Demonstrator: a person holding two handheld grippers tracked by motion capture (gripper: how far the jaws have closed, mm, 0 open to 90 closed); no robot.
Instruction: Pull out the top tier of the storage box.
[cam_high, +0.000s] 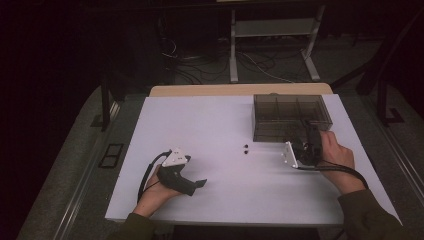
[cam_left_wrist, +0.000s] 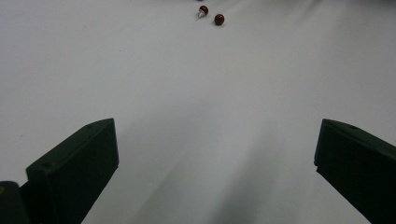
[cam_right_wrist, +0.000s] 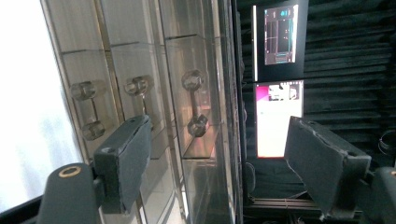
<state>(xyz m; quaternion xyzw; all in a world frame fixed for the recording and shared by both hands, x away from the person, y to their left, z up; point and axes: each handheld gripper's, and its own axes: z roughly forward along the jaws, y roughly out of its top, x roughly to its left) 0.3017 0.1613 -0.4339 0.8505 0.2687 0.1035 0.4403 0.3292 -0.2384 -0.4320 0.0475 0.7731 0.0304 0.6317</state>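
Ahead, two red beads (cam_left_wrist: 211, 14) (white tabletop (cam_high: 215, 130)), organizer (cam_high: 291, 117) beyond.

Two small dark beads (cam_high: 246, 148) too small to identify.

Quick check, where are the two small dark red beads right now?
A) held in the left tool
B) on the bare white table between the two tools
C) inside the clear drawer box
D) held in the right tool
B: the beads lie loose on the white table, left of the drawer box; the left tool is open with nothing between its jaws, and so is the right tool.
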